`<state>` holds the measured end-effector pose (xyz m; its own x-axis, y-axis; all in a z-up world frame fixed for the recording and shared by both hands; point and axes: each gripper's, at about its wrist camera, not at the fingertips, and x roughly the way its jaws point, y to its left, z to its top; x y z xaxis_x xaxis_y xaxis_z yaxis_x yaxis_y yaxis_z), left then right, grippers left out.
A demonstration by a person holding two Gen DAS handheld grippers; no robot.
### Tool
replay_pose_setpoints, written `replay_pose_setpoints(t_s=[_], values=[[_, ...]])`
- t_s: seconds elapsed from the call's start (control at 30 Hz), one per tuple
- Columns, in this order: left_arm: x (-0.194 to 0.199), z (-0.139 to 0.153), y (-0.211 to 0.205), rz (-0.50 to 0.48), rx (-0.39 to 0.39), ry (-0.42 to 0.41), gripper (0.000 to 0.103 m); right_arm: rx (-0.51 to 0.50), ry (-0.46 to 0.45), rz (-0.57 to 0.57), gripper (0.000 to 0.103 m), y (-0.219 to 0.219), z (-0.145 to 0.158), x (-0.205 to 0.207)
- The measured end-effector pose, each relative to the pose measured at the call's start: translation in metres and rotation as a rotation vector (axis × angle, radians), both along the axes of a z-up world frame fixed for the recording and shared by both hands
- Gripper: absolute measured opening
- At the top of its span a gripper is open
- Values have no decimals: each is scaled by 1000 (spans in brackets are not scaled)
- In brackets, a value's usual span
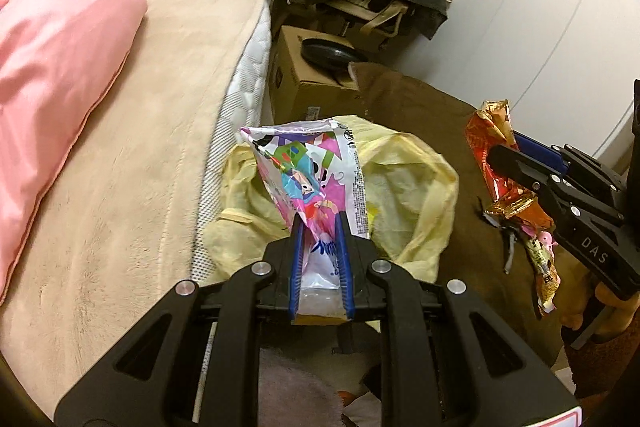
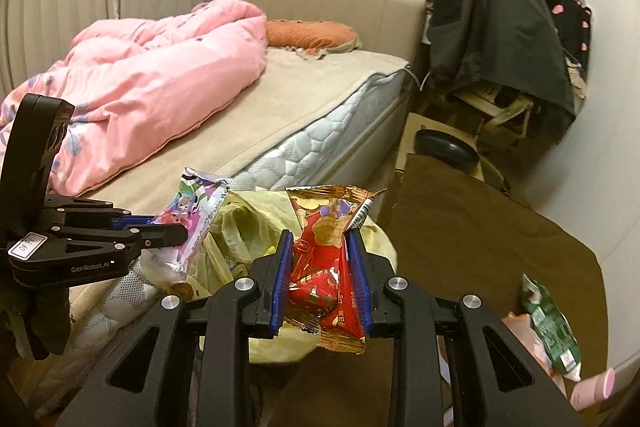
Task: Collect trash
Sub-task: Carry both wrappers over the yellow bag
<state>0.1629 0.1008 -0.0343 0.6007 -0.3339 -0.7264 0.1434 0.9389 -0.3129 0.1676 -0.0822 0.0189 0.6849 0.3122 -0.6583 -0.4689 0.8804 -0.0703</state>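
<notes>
My left gripper [image 1: 319,223] is shut on a pink and white cartoon snack wrapper [image 1: 308,167], held above the open yellow plastic bag [image 1: 416,195] on the floor beside the bed. My right gripper [image 2: 322,241] is shut on a red and gold snack wrapper [image 2: 324,259], held over the same yellow bag [image 2: 244,227]. The right gripper shows in the left wrist view [image 1: 502,155] with its red wrapper [image 1: 500,167]. The left gripper shows in the right wrist view [image 2: 176,227] with the cartoon wrapper [image 2: 192,211].
The bed [image 1: 160,107] with a pink quilt [image 1: 52,67] lies on the left. A brown rug [image 2: 480,247] covers the floor. A green wrapper [image 2: 552,327] and a pink cylinder [image 2: 592,389] lie at right. A cardboard box [image 1: 304,75] and a draped chair [image 2: 500,39] stand behind.
</notes>
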Motion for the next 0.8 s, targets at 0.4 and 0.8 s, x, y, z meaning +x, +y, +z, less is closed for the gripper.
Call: replay_pose_setpoints(t_s=[0.4,0.8], values=[[39,-35,3,-66,-80,126,15,112,206,58,26,5,-52,48],[65,-71,-23,-95,59,185,15,32,284,4,26,-6,-104,71]])
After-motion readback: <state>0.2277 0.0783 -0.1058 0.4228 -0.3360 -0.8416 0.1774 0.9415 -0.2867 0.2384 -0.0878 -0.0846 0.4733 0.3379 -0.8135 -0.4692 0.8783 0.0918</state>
